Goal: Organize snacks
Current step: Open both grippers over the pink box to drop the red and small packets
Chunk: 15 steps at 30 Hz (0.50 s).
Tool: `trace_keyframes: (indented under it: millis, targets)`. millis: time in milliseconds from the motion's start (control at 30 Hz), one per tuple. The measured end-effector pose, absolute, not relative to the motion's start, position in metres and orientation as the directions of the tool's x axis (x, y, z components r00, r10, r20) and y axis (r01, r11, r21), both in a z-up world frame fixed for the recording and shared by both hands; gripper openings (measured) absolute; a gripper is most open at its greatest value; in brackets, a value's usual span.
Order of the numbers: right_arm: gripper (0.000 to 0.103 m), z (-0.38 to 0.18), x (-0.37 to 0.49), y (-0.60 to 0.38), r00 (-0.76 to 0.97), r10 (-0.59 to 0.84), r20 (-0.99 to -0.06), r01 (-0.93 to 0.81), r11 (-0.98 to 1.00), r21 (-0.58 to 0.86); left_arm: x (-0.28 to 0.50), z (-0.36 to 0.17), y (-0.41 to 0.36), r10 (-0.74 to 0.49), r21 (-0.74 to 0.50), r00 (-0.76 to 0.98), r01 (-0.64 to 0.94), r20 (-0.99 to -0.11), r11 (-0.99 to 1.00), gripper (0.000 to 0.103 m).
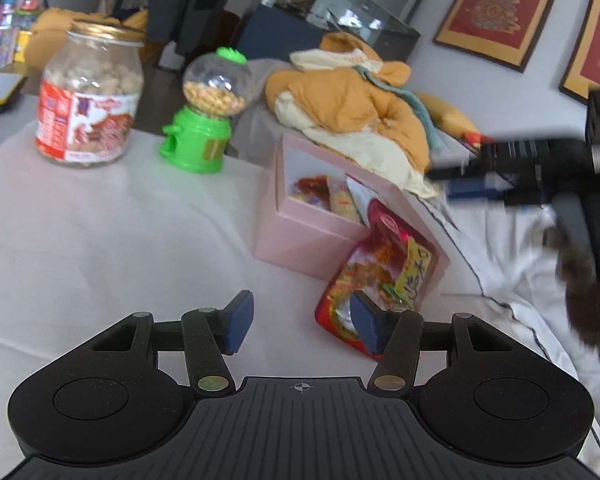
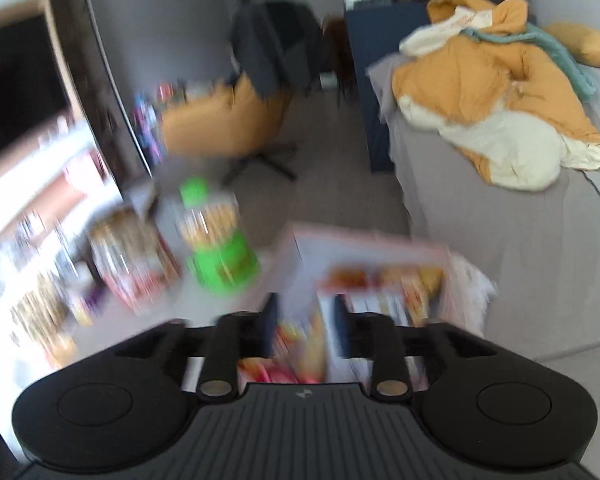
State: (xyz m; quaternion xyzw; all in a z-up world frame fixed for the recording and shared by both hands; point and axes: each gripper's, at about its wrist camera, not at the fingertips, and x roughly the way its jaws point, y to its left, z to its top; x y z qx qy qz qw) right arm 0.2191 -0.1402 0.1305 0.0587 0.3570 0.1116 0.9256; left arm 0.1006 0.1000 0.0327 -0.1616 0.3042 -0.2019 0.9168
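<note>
A pink box (image 1: 300, 236) stands open on the white tablecloth with several snack packets (image 1: 328, 196) inside. A red and yellow snack bag (image 1: 384, 264) leans against the box's near side. My left gripper (image 1: 300, 326) is open and empty just in front of the bag, its right pad overlapping the bag's lower edge. My right gripper (image 1: 460, 184) hovers blurred to the right of the box. In the blurred right wrist view my right gripper (image 2: 306, 330) is open above the box (image 2: 300, 256), with packets (image 2: 384, 280) showing between the fingers.
A glass jar of snacks (image 1: 88, 96) and a green candy dispenser (image 1: 204, 116) stand at the table's back left; both show blurred in the right wrist view, the jar (image 2: 132, 260) and the dispenser (image 2: 216, 240). A bed with an orange and cream quilt (image 1: 352, 108) lies behind the box.
</note>
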Motion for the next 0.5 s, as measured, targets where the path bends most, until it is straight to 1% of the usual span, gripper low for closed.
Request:
trace_keyframes:
  millis: [33, 67, 133, 167, 200, 233, 300, 400, 467, 500]
  targets:
    - [0.058, 0.118, 0.212, -0.141, 0.702, 0.228, -0.675, -0.152, 0.973, 0.171, 0.103, 0.031, 0.097, -0.476, -0.417, 0.728, 0.282, -0.493, 0.864, 0.059]
    - [0.063, 0.107, 0.202, -0.143, 0.691, 0.217, -0.689, -0.141, 0.976, 0.166, 0.106, 0.03, 0.093, -0.488, -0.414, 0.721, 0.299, -0.492, 0.86, 0.059]
    - [0.066, 0.091, 0.179, -0.148, 0.683, 0.215, -0.698, -0.146, 0.977, 0.158, 0.112, 0.029, 0.084, -0.521, -0.406, 0.698, 0.346, -0.491, 0.846, 0.059]
    - [0.072, 0.085, 0.169, -0.151, 0.683, 0.214, -0.699, -0.147, 0.977, 0.156, 0.117, 0.028, 0.079, -0.535, -0.4, 0.684, 0.367, -0.496, 0.84, 0.059]
    - [0.075, 0.08, 0.158, -0.154, 0.682, 0.214, -0.7, -0.149, 0.977, 0.154, 0.121, 0.026, 0.074, -0.544, -0.394, 0.671, 0.382, -0.504, 0.836, 0.059]
    - [0.081, 0.075, 0.15, -0.156, 0.677, 0.221, -0.702, -0.154, 0.975, 0.158, 0.126, 0.024, 0.069, -0.554, -0.387, 0.657, 0.4, -0.512, 0.831, 0.059]
    - [0.082, 0.068, 0.142, -0.157, 0.656, 0.237, -0.716, -0.151, 0.971, 0.183, 0.134, 0.019, 0.057, -0.567, -0.366, 0.628, 0.433, -0.533, 0.824, 0.058]
    - [0.082, 0.054, 0.153, -0.157, 0.593, 0.293, -0.75, -0.132, 0.954, 0.268, 0.144, 0.012, 0.043, -0.561, -0.336, 0.61, 0.451, -0.56, 0.827, 0.058]
    - [0.082, 0.045, 0.166, -0.156, 0.569, 0.315, -0.76, -0.097, 0.943, 0.319, 0.149, 0.01, 0.038, -0.571, -0.348, 0.596, 0.456, -0.564, 0.819, 0.049]
    - [0.082, 0.041, 0.172, -0.153, 0.565, 0.32, -0.76, -0.083, 0.939, 0.333, 0.15, 0.01, 0.036, -0.574, -0.35, 0.595, 0.458, -0.563, 0.818, 0.048]
